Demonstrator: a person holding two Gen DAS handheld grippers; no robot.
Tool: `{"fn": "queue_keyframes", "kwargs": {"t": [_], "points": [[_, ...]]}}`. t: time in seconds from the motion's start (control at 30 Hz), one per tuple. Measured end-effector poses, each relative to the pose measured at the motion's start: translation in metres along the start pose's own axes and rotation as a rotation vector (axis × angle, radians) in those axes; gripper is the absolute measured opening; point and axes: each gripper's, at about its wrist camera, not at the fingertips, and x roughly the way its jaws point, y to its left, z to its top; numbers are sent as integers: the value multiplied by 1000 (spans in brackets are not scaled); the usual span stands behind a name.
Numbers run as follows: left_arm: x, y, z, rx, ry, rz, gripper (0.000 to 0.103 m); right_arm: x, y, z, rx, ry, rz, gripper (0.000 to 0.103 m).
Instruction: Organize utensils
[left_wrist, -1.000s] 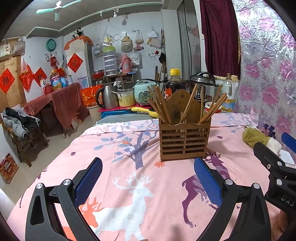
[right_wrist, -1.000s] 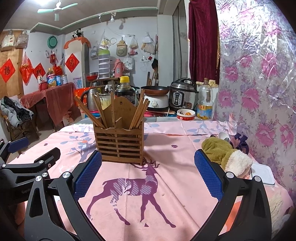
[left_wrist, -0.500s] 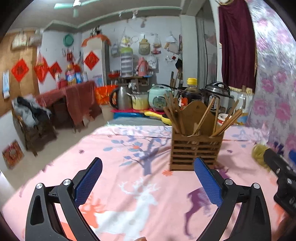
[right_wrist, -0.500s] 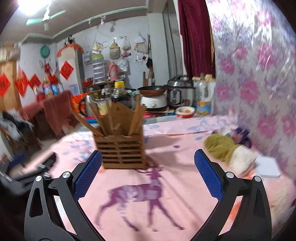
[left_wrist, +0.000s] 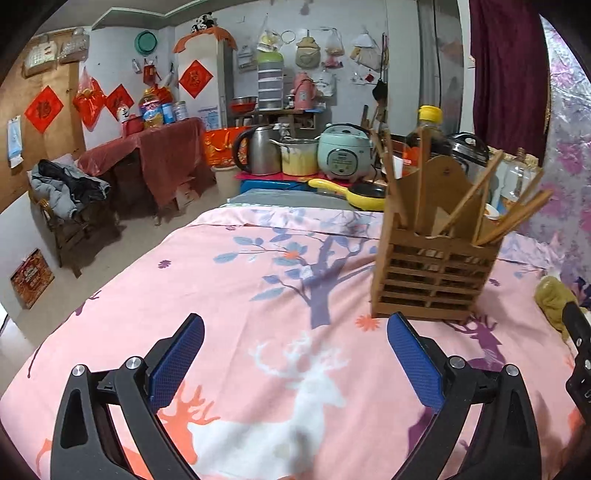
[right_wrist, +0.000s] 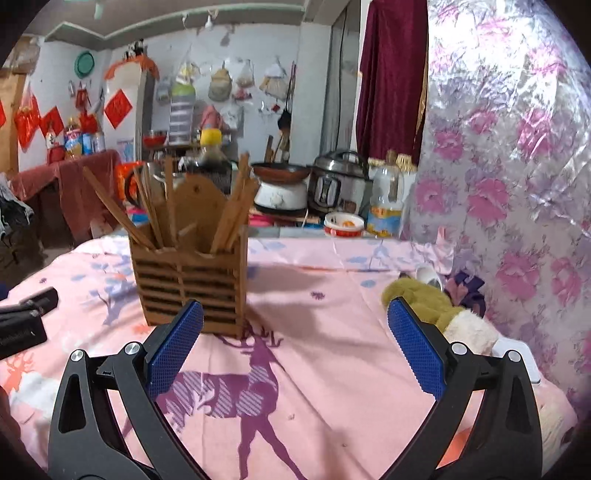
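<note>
A slatted wooden utensil holder (left_wrist: 432, 273) stands upright on the pink deer-print tablecloth (left_wrist: 258, 280), with several wooden chopsticks (left_wrist: 515, 218) leaning in it. In the right wrist view the holder (right_wrist: 192, 284) stands just beyond the left finger. My left gripper (left_wrist: 295, 363) is open and empty, to the near left of the holder. My right gripper (right_wrist: 295, 349) is open and empty, to the near right of the holder. Part of the right gripper (left_wrist: 578, 354) shows at the left wrist view's right edge, and part of the left gripper (right_wrist: 22, 317) shows at the right wrist view's left edge.
A green and cream soft toy (right_wrist: 439, 314) and a white flat item (right_wrist: 524, 354) lie at the table's right by the floral foil wall. A sauce bottle (left_wrist: 424, 136), rice cookers (left_wrist: 343, 151), a kettle (left_wrist: 258, 151) and a yellow pan (left_wrist: 354, 192) stand beyond the far edge.
Both views have shifted. The holder now sits further right in the left wrist view and further left, closer, in the right wrist view. Both grippers stay open.
</note>
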Motion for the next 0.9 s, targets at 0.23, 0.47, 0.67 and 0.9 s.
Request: {"fn": "queue_keyframes", "kwargs": {"t": [0.23,0.47,0.67,0.9], "points": [[-25,-3,-1,23,-93,-16,97,-15,10,-1,-30,-24,26,97],[-28,-16,-4,77,-107,1,97,-16,16,-4,-39,-5,48,97],[-18,-15,-4,79,-68,-8,97,-8,7,-5,29,55,82,97],[-4,-14,-7,73,-3,-19,97,0,-1,-5,64,90,78,97]]}}
